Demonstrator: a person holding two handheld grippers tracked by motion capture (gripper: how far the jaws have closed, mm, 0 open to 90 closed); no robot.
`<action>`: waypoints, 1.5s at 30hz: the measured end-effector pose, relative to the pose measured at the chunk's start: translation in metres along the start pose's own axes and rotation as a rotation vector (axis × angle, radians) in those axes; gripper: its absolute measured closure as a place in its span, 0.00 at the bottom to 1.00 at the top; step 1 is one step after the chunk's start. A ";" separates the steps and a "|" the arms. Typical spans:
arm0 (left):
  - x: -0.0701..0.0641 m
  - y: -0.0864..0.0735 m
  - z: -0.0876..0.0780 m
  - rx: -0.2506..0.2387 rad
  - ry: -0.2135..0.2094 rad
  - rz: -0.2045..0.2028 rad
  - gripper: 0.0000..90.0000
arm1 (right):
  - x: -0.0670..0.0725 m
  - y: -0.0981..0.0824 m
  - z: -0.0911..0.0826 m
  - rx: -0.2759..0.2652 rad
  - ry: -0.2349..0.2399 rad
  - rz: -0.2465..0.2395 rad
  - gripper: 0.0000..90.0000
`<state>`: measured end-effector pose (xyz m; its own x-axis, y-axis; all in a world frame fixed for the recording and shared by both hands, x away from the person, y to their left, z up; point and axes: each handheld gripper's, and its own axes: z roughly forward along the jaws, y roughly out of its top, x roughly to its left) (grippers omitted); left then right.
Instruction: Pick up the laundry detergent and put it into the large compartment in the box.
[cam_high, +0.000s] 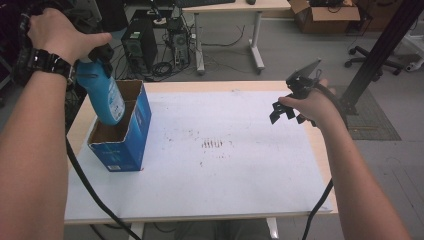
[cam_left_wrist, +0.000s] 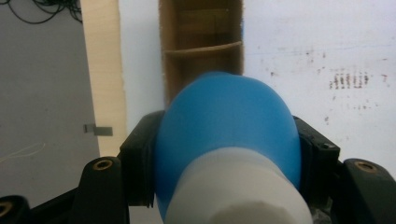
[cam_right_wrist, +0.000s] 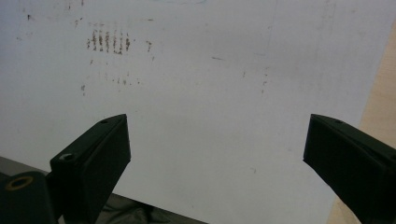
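We hold the left gripper (cam_high: 97, 57) at the far left of the desk (cam_high: 300, 150), its fingers (cam_left_wrist: 140, 154) clamped on the shoulder of a blue bottle (cam_high: 102, 95) with a white cap. In the left gripper view the bottle (cam_left_wrist: 229, 126) sits squarely between the two black pads, which press on both of its sides. In the high view the bottle hangs tilted, base downward, with its lower end at the open top of a blue carton (cam_high: 125, 135); whether the base touches the carton we cannot tell. The carton stands upright on the left part of the white sheet (cam_high: 225, 170) that covers the desk, and its brown inner walls and a divider show from above (cam_left_wrist: 201, 46). We hold the right gripper (cam_high: 290, 107) above the far right part of the sheet, well apart from the bottle and the carton. In the right gripper view its fingers (cam_right_wrist: 93, 158) stand wide apart with nothing between them, over bare sheet (cam_right_wrist: 210, 116) marked by a patch of small brown stains (cam_right_wrist: 107, 42)
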<state>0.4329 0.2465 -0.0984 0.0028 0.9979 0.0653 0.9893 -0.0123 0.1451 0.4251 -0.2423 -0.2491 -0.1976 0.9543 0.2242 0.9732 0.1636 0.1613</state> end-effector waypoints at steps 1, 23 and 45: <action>0.000 0.000 0.000 0.000 0.000 0.000 0.42 | 0.000 0.000 0.000 0.000 0.000 0.000 0.08; 0.012 -0.008 0.071 0.067 -0.026 -0.013 0.42 | -0.001 -0.004 0.010 0.016 0.002 -0.003 0.08; 0.013 -0.013 0.130 0.122 -0.029 -0.016 0.42 | 0.001 -0.003 0.026 0.041 0.003 -0.010 0.08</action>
<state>0.4387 0.2684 -0.2280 -0.0103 0.9993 0.0354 0.9997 0.0095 0.0245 0.4248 -0.2356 -0.2744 -0.2074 0.9520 0.2252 0.9752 0.1831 0.1244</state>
